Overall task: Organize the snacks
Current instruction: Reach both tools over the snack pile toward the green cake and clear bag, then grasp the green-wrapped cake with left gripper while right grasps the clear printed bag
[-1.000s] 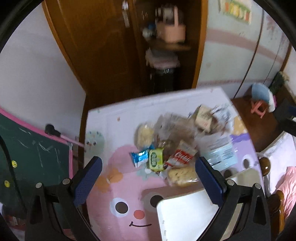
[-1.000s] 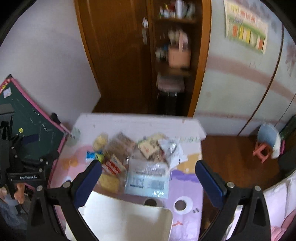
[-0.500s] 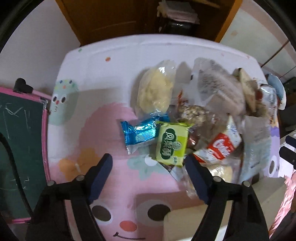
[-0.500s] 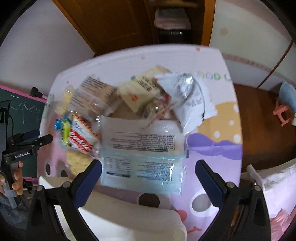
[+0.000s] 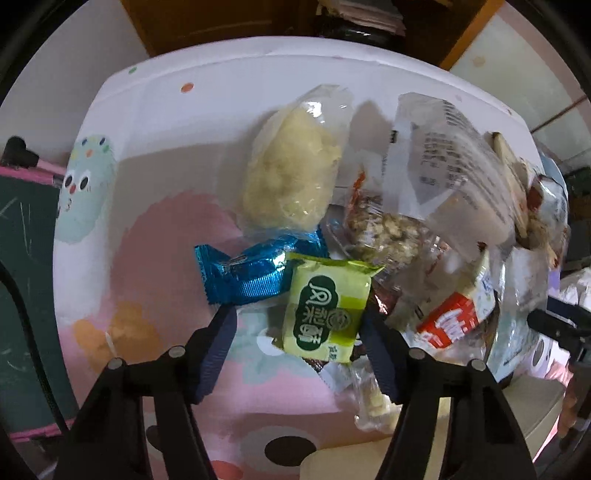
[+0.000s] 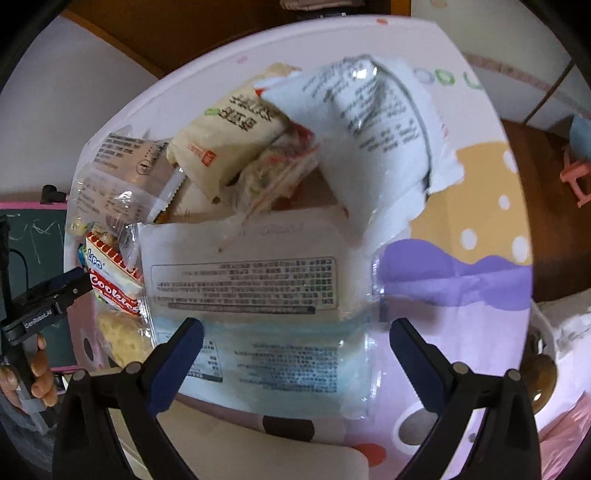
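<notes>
Left tool [image 5: 297, 325] pointed down over the snack pile, jaws closing, blue pads on either side of the green snack packet [image 5: 325, 310] but apparently not yet pressed against it. Just beside and partly under that packet's far-left corner, a blue foil wrapper [image 5: 251, 275]. Beyond the two, a clear bag of pale yellow crumbly snack [image 5: 295, 173], lying lengthwise toward the far edge of the worktop [image 5: 155, 122]. To the right, a heap of clear and printed bags, among them a red-and-white cookie pack [image 5: 454, 321] and a large translucent bag with printed text [image 5: 454, 162].

Right tool [image 6: 295, 332] released, jaws spread wide over the near part of a large flat clear pouch with label text [image 6: 258, 295], pads apart from it. Behind the pouch, a cream packet with dark lettering [image 6: 229, 140] leaning on a crumpled white bag [image 6: 373, 140]; at left, the red cookie pack [image 6: 110, 284] again. At the far left edge of the right wrist view, the left tool's black body gripped by a person's hand [image 6: 40, 380].

Worktop covered in a pastel cartoon mat of pink, purple and yellow patches. A green chalkboard with a pink frame [image 5: 26, 236] beside it at left; brown wooden furniture [image 5: 221, 22] beyond.
</notes>
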A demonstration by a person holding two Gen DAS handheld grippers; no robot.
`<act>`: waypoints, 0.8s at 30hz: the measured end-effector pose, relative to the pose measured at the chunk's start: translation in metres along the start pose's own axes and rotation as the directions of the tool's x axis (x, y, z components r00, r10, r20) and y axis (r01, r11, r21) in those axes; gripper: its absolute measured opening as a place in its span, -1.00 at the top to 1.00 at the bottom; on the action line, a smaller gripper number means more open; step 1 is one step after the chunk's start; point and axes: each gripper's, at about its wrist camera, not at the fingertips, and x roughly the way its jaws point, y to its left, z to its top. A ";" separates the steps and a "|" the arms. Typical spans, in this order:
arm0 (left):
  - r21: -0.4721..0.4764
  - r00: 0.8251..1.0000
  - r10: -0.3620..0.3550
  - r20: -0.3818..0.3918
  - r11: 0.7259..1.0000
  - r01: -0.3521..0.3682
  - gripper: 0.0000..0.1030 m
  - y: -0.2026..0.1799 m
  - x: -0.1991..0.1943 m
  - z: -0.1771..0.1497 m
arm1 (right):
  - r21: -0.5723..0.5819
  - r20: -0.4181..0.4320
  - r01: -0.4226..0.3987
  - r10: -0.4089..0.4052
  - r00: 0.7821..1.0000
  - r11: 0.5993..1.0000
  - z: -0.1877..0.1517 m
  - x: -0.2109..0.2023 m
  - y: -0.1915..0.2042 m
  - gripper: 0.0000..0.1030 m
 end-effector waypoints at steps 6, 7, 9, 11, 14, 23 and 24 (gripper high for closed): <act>-0.023 1.000 -0.002 0.001 1.000 0.002 -0.29 0.006 0.005 0.007 | -0.007 -0.025 0.005 -0.005 1.000 1.000 0.005 0.006 0.011 -0.99; -0.022 1.000 -0.001 0.002 1.000 0.001 -0.28 0.008 0.006 0.006 | -0.016 -0.032 0.012 -0.013 0.999 1.000 0.005 0.007 0.014 -0.99; -0.022 1.000 -0.004 -0.005 1.000 0.004 -0.17 0.005 0.005 0.004 | -0.025 -0.041 0.027 -0.028 0.999 0.999 0.007 0.011 0.024 -1.00; -0.016 1.000 -0.002 -0.012 1.000 0.002 -0.07 -0.002 0.005 0.004 | -0.027 -0.049 0.037 -0.038 0.998 0.999 0.007 0.014 0.030 -1.00; 0.019 1.000 0.017 -0.005 1.000 -0.017 0.13 -0.013 0.002 0.001 | -0.022 -0.064 0.026 -0.027 0.998 0.999 0.010 0.019 0.034 -1.00; 0.033 0.999 0.007 0.042 0.999 -0.008 0.31 -0.029 -0.002 -0.021 | -0.027 0.030 0.016 -0.016 0.999 1.000 -0.001 0.001 0.032 0.54; 0.029 0.999 0.006 0.050 1.000 -0.007 0.31 -0.028 -0.003 -0.023 | -0.025 0.030 0.016 -0.015 0.999 1.000 -0.003 -0.006 0.025 0.84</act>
